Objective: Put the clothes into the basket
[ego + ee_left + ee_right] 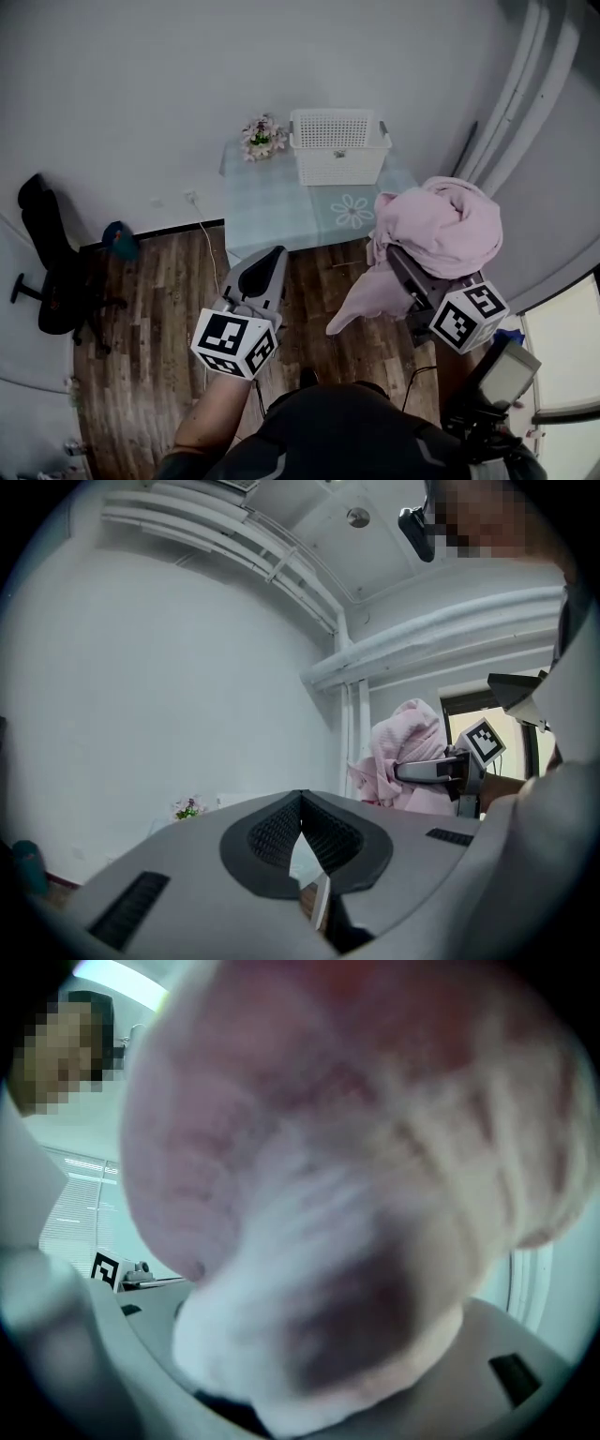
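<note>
Short of the table's near edge, over the wooden floor (150, 328), the pink clothes (441, 230) ride as one bunched bundle in the right gripper (405, 270), whose jaws are clamped on the fabric; part of it hangs down and toward the left below the jaws, and in the right gripper view cloth fills almost everything. The left gripper (267, 262) is held level beside it, its jaws pressed together on nothing. Well ahead, the white basket (339, 167) stands at the far edge of the table (272, 202), near the far right corner, and looks empty as far as its mesh walls allow a view; a small bunch of flowers (261, 138) sits just beside it at the far left corner. My judgement is that the carry is under way and the drop is not yet made. The hanging part could snag on the table's near edge or drape outside the basket rim, leaving the clothes half in. A bulky, soft load may also slip from the grip, and a low approach could shove the light basket or topple the flowers.
</note>
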`<state>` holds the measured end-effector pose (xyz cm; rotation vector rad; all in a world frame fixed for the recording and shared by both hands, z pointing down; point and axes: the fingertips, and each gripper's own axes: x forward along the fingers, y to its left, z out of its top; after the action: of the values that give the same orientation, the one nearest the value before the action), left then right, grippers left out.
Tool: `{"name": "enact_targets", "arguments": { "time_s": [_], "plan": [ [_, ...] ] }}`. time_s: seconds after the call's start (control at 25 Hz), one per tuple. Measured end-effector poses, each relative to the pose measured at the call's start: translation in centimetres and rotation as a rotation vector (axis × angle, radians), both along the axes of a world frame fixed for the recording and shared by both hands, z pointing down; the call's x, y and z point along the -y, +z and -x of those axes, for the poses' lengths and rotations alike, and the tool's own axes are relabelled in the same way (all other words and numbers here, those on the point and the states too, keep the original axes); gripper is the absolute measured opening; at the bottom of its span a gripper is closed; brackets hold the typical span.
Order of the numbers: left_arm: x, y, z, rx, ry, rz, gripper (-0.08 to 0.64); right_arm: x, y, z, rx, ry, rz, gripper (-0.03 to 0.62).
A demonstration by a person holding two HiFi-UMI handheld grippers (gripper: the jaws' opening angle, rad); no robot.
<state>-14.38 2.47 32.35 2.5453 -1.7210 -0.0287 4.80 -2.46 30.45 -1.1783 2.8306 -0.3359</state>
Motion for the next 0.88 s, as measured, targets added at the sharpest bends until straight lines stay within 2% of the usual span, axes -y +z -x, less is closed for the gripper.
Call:
{"name": "enact_targets", "arguments": {
  "time_s": [0.24,0.44,0.88],
  "plan": [
    [4.0,0.4,1.6,-0.058,0.022,0.0,0.009,2.9,-0.5,2.4,-0.048,0.005,0.004,0.331],
    [7.0,0.4,1.3,-0.063,0.057,0.003,0.008,5.7,-1.1,3.0,-0.044,0.003,-0.007,0.331],
    [18.8,-0.8,-0.5,0.005,0.012,0.014,0.009,17.6,-2.6,1.6,0.04,-0.063,-0.03,0.331]
  ]
}}
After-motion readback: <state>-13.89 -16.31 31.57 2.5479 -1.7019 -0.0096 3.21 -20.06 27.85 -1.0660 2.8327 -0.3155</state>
